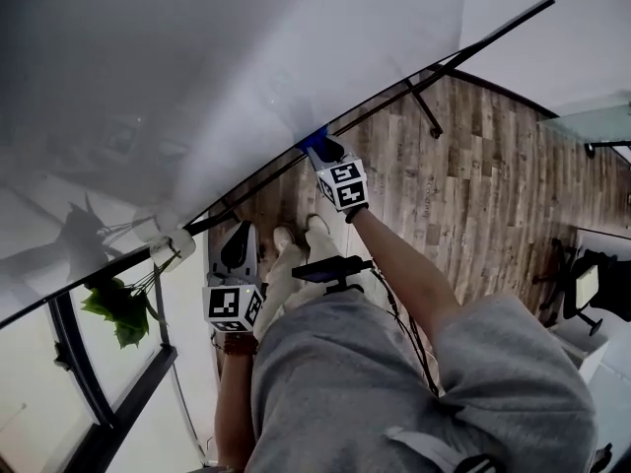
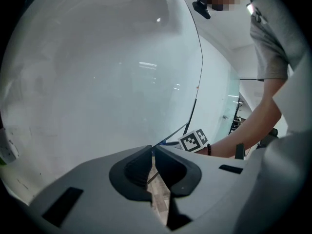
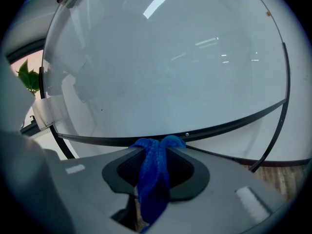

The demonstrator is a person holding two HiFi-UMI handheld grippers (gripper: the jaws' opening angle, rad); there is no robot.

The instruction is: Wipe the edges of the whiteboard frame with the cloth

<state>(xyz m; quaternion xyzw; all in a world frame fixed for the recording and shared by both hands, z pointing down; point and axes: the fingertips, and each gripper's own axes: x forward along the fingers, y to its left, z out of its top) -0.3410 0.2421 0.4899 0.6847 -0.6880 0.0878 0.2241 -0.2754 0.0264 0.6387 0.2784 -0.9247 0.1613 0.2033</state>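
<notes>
The right arm reaches straight out, and the right gripper (image 1: 320, 149) pinches a blue cloth (image 3: 154, 172) between its jaws. The cloth's bunched top sits against the black frame (image 3: 234, 122) on the lower edge of the whiteboard (image 1: 197, 67). The left gripper (image 2: 152, 154) is held low by the hip, jaws pressed nearly together on nothing. The cloth's tail is cut off below the jaws. Under the frame, to the right, the wooden floor (image 1: 473, 166) lies open.
</notes>
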